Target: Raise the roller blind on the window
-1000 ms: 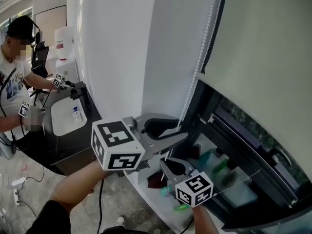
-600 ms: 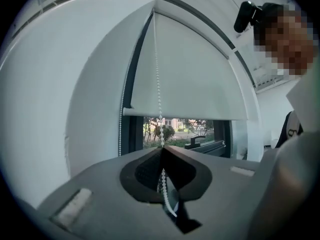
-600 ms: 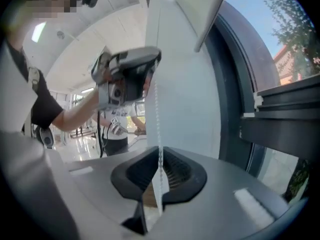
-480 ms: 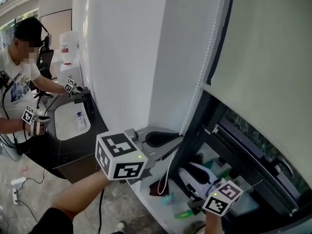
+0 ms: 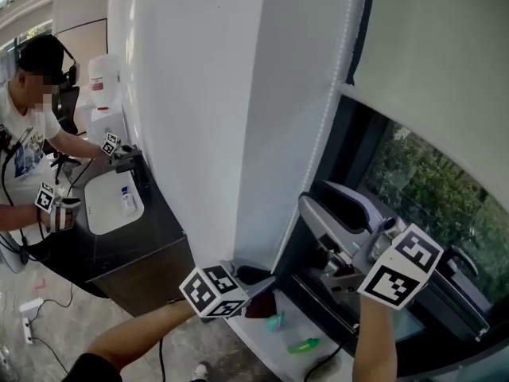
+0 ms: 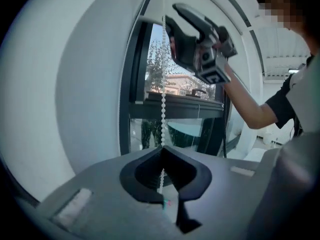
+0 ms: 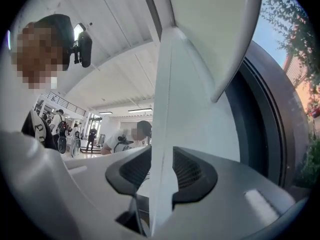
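The roller blind [image 5: 433, 62] covers the upper right of the window, with glass and trees showing under its lower edge. One bead chain [image 5: 328, 106] hangs down beside the white wall. Low down, the left gripper [image 6: 162, 151] has its jaws pinched together on the bead chain. Higher up, the right gripper [image 5: 318, 197] has its jaws opening around a white strip, either chain or wall edge; I cannot tell which. The sill [image 5: 262, 342] holds two green things [image 5: 304, 345]. Far left, a white basin [image 5: 97, 212] holds perhaps a small bottle.
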`<action>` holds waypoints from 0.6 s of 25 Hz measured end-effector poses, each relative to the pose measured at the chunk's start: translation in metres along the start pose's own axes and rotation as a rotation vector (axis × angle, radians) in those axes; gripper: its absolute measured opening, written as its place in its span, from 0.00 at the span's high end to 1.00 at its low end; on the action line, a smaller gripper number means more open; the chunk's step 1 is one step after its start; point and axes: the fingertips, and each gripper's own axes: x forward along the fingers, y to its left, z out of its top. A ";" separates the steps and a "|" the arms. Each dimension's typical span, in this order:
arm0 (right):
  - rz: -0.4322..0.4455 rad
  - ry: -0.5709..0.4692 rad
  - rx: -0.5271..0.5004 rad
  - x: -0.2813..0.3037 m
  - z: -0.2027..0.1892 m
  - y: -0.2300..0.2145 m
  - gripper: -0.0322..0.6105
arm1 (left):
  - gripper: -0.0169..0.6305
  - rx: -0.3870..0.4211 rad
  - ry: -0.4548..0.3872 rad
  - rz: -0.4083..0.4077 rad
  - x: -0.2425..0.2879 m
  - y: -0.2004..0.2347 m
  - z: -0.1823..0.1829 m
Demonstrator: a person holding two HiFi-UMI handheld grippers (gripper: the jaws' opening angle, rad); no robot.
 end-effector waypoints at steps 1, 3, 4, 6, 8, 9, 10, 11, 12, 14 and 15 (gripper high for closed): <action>0.004 0.011 -0.004 0.004 0.003 0.000 0.75 | 0.96 -0.013 0.018 -0.013 0.004 -0.003 -0.011; 0.001 0.026 -0.018 0.008 0.007 -0.001 0.75 | 0.96 -0.038 0.021 -0.028 0.009 -0.006 -0.023; -0.010 0.030 -0.030 0.009 0.009 -0.003 0.78 | 0.96 -0.047 0.016 -0.031 0.011 -0.007 -0.024; -0.042 0.031 -0.052 0.009 0.011 -0.007 0.92 | 0.96 -0.047 0.010 -0.030 0.013 -0.008 -0.021; -0.066 0.008 -0.047 0.011 0.012 -0.012 0.93 | 0.95 -0.039 0.009 -0.041 0.013 -0.006 -0.019; -0.071 -0.007 -0.037 0.013 0.011 -0.013 0.93 | 0.95 -0.040 0.014 -0.062 0.011 -0.006 -0.019; -0.075 -0.018 -0.031 0.013 0.009 -0.014 0.93 | 0.95 -0.041 0.024 -0.086 0.008 -0.006 -0.022; -0.082 -0.022 -0.033 0.013 0.007 -0.015 0.93 | 0.94 -0.037 0.034 -0.106 0.004 -0.008 -0.025; -0.087 -0.021 -0.040 0.012 0.004 -0.014 0.94 | 0.86 -0.032 0.033 -0.116 -0.001 -0.009 -0.028; -0.078 0.000 -0.041 0.009 -0.006 -0.012 0.94 | 0.79 -0.032 -0.022 -0.117 -0.016 -0.011 -0.020; -0.068 0.019 -0.037 0.009 -0.013 -0.009 0.94 | 0.78 -0.043 -0.074 -0.112 -0.025 -0.010 -0.007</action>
